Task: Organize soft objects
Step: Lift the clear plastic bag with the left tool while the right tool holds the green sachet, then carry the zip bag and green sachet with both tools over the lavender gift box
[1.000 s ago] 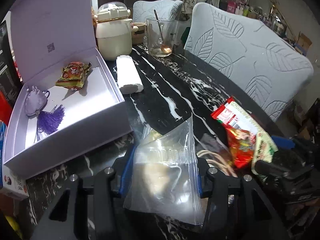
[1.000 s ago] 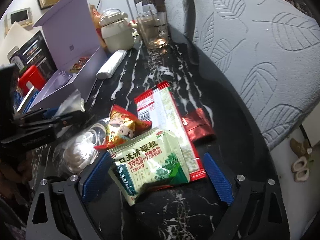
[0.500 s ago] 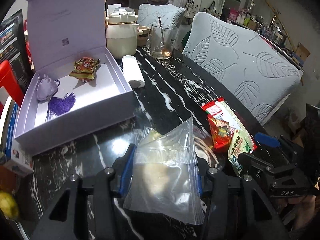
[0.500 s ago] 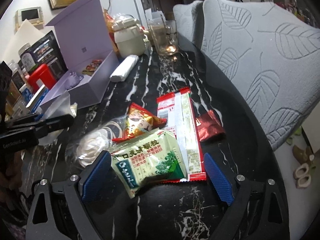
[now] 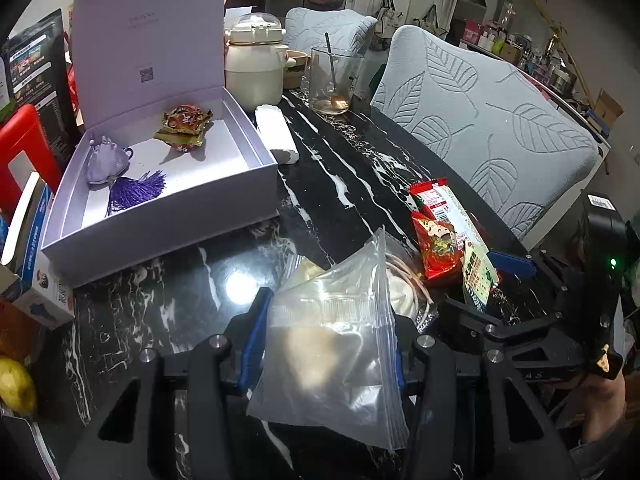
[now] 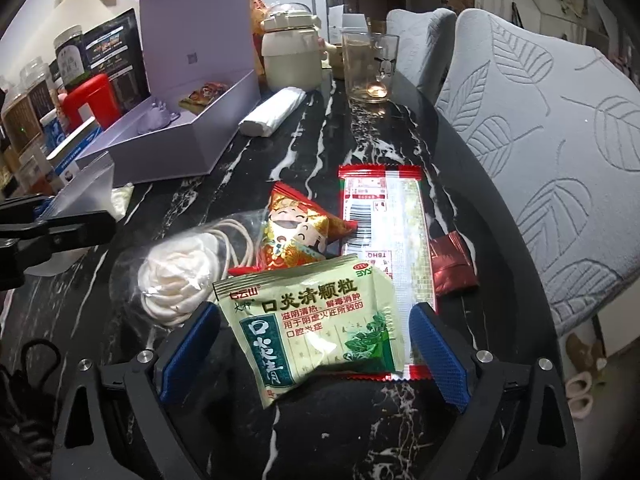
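My left gripper [image 5: 324,344] is shut on a clear zip bag [image 5: 340,360] with something pale inside, held above the black marble table [image 5: 344,184]. My right gripper [image 6: 314,356] stands open, low over the table, and a green sachet [image 6: 316,320] lies between its blue pads [image 6: 440,360] without being pressed. Behind the sachet lie a red cartoon packet [image 6: 296,232], a long red-edged packet [image 6: 384,240], a small dark red sachet [image 6: 452,268] and a bagged white mask [image 6: 176,280]. An open lavender box [image 5: 160,220] holds a snack packet [image 5: 182,126] and a purple tasselled pouch [image 5: 108,160].
A white roll [image 5: 276,136], a cream pot [image 5: 254,68] and a glass with a spoon [image 5: 334,80] stand beyond the box. Grey leaf-patterned chairs [image 5: 500,120] line the table's right edge. Boxes and a red container [image 5: 20,152] crowd the left side.
My left gripper has drawn back and up with the zip bag, so the box looks farther away. The right gripper has rolled and closed in over the green sachet.
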Demonstrator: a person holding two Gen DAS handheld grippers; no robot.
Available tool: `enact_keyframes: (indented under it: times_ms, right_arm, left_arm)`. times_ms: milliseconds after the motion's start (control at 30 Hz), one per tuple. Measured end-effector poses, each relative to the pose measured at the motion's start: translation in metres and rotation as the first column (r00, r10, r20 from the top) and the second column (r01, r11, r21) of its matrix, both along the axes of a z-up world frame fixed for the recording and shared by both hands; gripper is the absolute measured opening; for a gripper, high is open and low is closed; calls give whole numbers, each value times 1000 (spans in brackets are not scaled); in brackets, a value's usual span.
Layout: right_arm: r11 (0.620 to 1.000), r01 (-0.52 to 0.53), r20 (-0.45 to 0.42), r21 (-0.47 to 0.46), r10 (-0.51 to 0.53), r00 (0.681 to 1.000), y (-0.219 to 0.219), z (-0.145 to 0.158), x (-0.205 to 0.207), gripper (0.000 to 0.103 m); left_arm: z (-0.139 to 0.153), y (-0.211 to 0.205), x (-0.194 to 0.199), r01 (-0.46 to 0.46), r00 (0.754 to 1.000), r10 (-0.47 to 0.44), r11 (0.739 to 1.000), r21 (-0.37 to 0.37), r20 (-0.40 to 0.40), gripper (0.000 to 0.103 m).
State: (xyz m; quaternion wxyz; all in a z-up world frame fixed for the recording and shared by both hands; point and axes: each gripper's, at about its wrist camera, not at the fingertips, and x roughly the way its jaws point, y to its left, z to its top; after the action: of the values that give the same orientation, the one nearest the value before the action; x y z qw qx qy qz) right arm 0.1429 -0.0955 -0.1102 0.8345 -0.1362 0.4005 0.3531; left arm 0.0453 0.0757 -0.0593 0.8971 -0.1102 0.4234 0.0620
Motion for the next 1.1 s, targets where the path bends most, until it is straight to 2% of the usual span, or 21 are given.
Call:
enact_keyframes:
  times_ms: [133, 167, 200, 300, 400, 767, 1100]
  right_arm:
    - [999, 33, -26, -6, -33, 999, -4, -5, 4, 94]
    - [999, 40, -28, -5, -41, 999, -5, -5, 4, 86]
    - [998, 58, -21, -2, -58, 998, -8, -4, 5, 74]
    - [996, 85, -27, 25, -84, 996, -17, -2, 6, 61]
    - [995, 97, -27, 34, -96, 995, -19, 0, 8, 55]
    - [991, 101, -34, 88, -98, 995, -25, 11, -12, 54]
    - [993, 45, -25, 110, -43, 999, -24, 24, -42, 54]
  left_arm:
    - [0, 1, -3, 5, 1000, -4, 1000, -9, 5, 49]
    - [0, 0, -3, 6, 1000, -6, 1000, -9, 7, 49]
    - [1, 0, -4, 8, 1000, -8, 1000, -11, 8, 49]
    - [1, -2, -5, 14, 1000, -14, 1000, -17, 8, 49]
    - [2, -3, -7, 20, 1000, -20, 1000, -15, 13, 49]
    - [11, -3, -20, 15, 999, -15, 1000, 3, 36, 49]
    - [14, -4, -48, -36, 999, 35, 999, 29, 40, 49]
